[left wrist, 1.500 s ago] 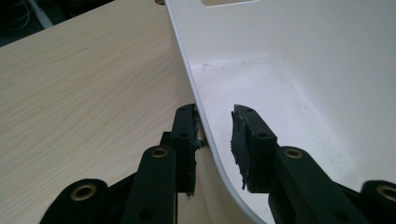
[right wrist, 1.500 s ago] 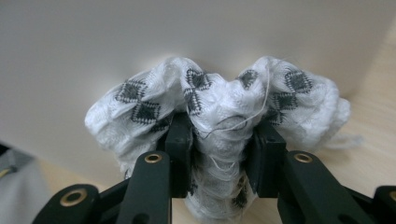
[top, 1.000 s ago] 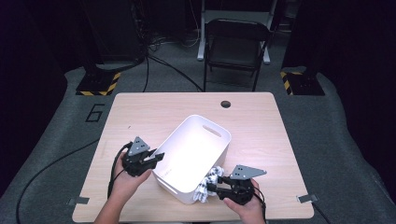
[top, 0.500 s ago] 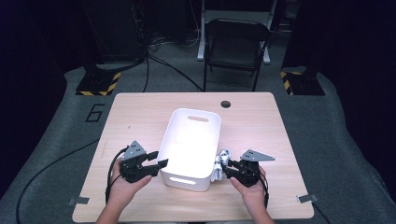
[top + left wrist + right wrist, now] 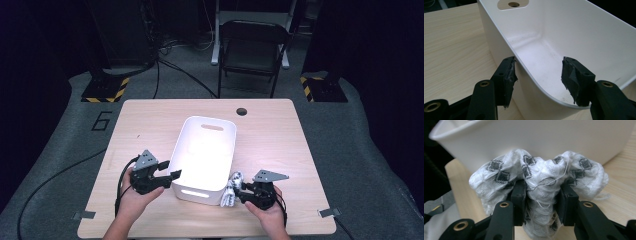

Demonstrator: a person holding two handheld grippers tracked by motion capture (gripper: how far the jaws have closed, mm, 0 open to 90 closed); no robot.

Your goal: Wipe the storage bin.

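Right gripper [image 5: 244,192] is pinching the cloth [image 5: 230,189], a bunched white textile with dark diamond marks, jaws clamped on its middle [image 5: 541,192]. The cloth sits low at the table [image 5: 280,140], just outside the bin [image 5: 206,150], against its near-right corner wall. So the bin's opening lies up and to the left of the right gripper; the cloth likely has to clear the rim before going in. The bin's long axis runs away from the person, and it looks empty: bare floor [image 5: 544,62] in the left gripper view. Left gripper [image 5: 167,176] has just been opening; its jaws now stand spread astride the near-left rim [image 5: 524,70], one outside and one inside, not squeezing.
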